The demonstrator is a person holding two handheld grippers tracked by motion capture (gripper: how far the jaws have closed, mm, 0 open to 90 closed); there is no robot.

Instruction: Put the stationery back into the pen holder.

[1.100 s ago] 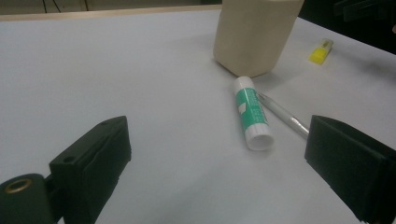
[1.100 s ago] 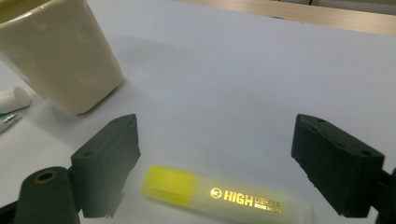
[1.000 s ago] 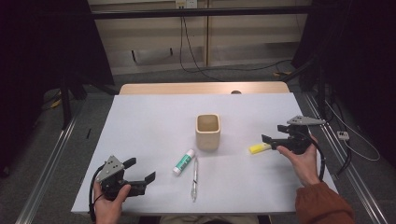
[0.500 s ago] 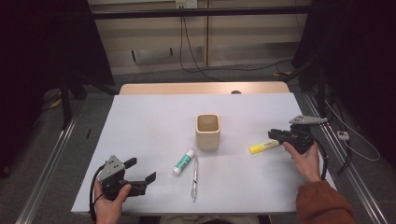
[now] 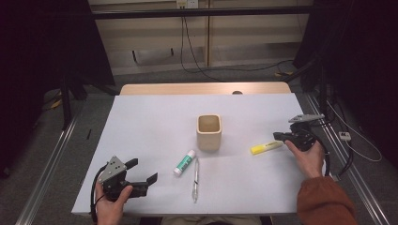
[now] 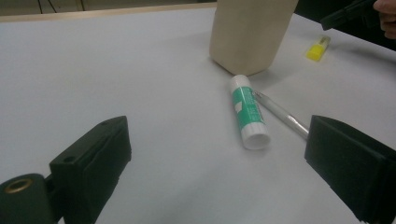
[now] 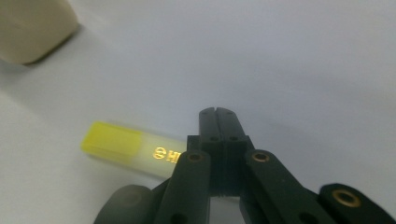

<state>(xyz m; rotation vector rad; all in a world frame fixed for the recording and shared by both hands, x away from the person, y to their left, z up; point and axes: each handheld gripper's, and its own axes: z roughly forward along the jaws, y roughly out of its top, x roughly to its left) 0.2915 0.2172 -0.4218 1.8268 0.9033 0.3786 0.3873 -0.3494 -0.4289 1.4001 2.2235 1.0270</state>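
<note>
Highlighter (image 5: 266, 147), glue stick (image 5: 184, 162), pen (image 5: 195, 179), cup (image 5: 209, 131)

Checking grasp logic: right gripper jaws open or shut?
Shut. The right gripper has just closed, black jaws pressed together with no gap; the yellow highlighter lies beside and under them, not between.

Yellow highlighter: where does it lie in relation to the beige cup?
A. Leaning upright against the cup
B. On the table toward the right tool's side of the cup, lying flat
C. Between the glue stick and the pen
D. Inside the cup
B. In the high view the yellow highlighter lies flat on the table, apart from the beige cup, next to the right tool.
</note>
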